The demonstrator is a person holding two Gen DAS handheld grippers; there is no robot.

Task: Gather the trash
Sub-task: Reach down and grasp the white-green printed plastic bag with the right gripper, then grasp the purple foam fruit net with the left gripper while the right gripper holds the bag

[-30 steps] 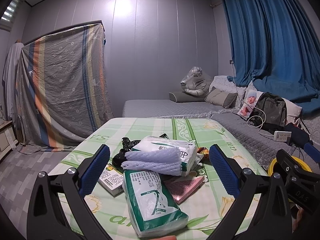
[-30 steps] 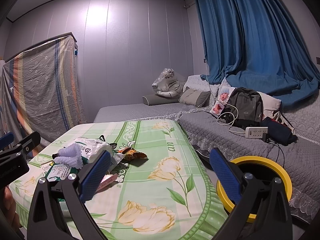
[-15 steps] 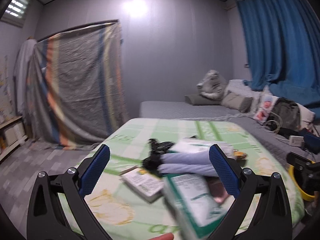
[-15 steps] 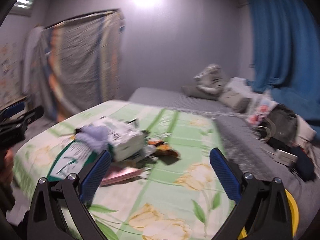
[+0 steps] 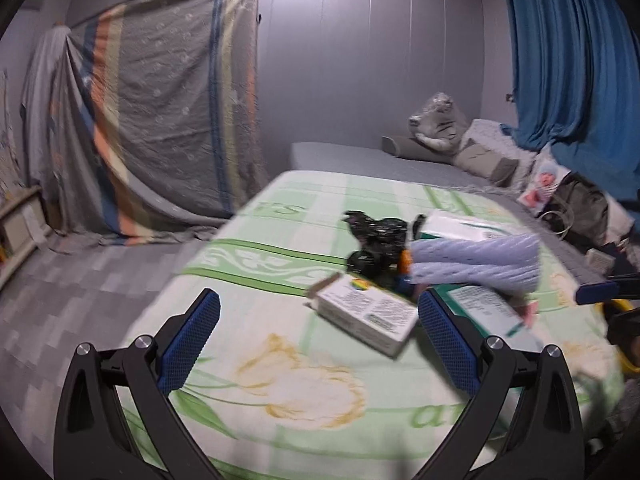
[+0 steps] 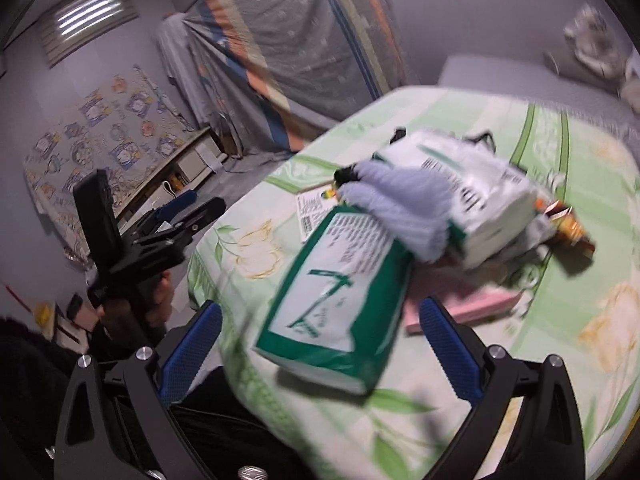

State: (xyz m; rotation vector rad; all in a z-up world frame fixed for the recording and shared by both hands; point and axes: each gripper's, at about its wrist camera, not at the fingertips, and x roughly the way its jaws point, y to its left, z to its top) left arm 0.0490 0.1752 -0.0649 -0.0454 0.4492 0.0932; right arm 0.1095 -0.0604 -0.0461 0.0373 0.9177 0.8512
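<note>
Right wrist view: trash pile straight ahead, both tools empty

Heaped near the middle of the floral tablecloth: a green-and-white plastic pack lying flat nearest the edge, a pale blue foam net sleeve draped over it, a second white printed pack behind, a pink booklet half under the heap, an orange snack wrapper off to the far side. Seen from the left wrist: a small white carton lying closest, a crumpled black plastic bag behind it, the foam net beside that. Stacked loosely and overlapping, so likely best lifted from the top or the edge piece by piece.

Right gripper spread wide, nothing between the blue pads, aimed at the green-and-white pack, seemingly lined up to take that one first. Left gripper likewise spread wide and empty, hovering over bare cloth just short of the carton; also visible from the right wrist, held in a hand off the table's corner.

Heavy motion blur in both views, so print on the packs unreadable. No bin in view now.
</note>
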